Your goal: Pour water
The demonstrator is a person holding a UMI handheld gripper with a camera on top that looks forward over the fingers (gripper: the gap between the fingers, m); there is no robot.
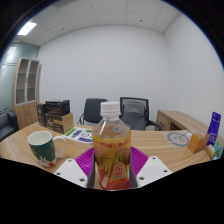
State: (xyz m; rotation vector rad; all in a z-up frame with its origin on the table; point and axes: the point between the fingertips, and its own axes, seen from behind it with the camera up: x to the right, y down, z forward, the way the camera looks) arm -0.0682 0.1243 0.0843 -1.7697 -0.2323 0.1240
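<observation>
A clear plastic bottle [112, 152] with a white cap and a yellow-and-red label stands upright between my gripper's [112, 165] magenta pads [86, 158]. Both pads press against the bottle's sides, so the gripper is shut on it. The bottle's lower part is hidden behind the fingers. A dark green mug [42, 147] with a white rim and a handle sits on the wooden table [165, 152], to the left of the bottle and a little beyond the fingers.
Papers [80, 134] lie on the table behind the bottle. Two black office chairs [132, 111] stand beyond the table. A small cup [180, 138] and a blue carton [213, 129] sit to the right. A cabinet [27, 85] stands against the left wall.
</observation>
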